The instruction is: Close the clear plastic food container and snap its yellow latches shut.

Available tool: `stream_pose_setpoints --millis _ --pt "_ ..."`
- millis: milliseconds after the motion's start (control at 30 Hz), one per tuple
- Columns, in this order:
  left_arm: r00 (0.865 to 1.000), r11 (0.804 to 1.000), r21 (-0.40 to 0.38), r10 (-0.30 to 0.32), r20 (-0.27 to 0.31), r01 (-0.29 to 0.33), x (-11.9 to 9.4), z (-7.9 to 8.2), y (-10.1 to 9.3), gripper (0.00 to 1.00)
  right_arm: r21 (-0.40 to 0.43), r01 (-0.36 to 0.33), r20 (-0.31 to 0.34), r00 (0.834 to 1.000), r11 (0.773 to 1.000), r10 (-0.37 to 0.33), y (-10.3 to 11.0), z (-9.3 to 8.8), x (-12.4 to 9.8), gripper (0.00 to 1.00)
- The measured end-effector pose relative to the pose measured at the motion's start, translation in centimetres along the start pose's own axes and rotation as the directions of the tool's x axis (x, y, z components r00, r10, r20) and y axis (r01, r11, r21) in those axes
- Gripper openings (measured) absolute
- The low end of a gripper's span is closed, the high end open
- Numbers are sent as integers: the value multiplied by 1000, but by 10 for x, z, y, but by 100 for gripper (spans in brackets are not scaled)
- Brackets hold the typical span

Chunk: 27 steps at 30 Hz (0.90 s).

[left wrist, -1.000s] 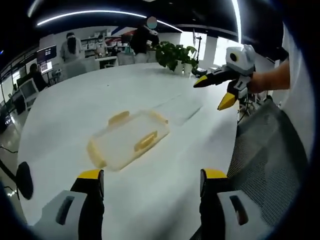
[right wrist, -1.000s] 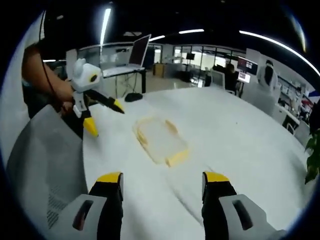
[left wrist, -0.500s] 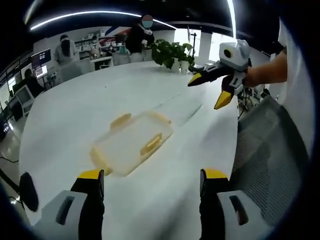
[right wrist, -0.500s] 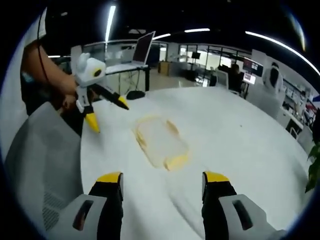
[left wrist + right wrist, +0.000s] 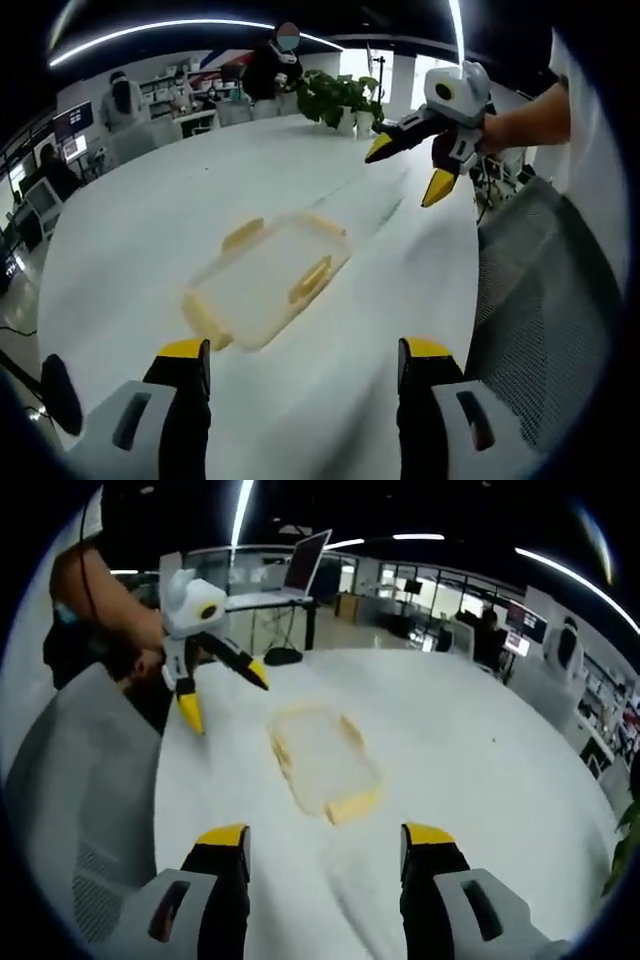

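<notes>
Clearly, the container lies on the white bench ahead of both our claws, and neither claw touches it. From the left claw it sits forward and a little to the left, with its long axis running slantwise, from near-left to far-right. From the right claw it sits straight ahead, and its long axis points away from us, leaning a little to the left.

Both claws are released: the jaws stand wide apart and hold nothing. In the left gripper view the right claw hangs in the air beyond the far-right end of the container, well apart from it. In the right gripper view the left claw hovers just beyond its far-left corner.

We judge the two claws about equally near, so we cannot name one as the nearer.

We count one container. Its lid seems to lie already on it, flat. We count three yellow latches: one on the near long side, one on the far long side and one on the near short end. A fourth we cannot tell. Whether any is snapped we cannot tell either.
</notes>
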<state>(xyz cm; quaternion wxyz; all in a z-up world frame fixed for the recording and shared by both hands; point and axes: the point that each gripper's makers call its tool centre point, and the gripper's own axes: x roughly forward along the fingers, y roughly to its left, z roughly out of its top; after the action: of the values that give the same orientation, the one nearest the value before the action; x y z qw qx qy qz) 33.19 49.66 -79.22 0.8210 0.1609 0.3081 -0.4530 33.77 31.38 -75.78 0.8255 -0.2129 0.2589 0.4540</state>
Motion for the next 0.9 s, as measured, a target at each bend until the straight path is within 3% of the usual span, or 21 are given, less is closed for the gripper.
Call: stream_pose_setpoints --millis 500,900 --pt "999 996 81 -18 -43 22 7 0 20 76 -81 -42 -45 998 996 38 -5 -2 13 59" --pt "995 987 149 -42 -89 55 10 -5 24 74 -124 -85 -80 994 989 76 -7 -3 23 58"
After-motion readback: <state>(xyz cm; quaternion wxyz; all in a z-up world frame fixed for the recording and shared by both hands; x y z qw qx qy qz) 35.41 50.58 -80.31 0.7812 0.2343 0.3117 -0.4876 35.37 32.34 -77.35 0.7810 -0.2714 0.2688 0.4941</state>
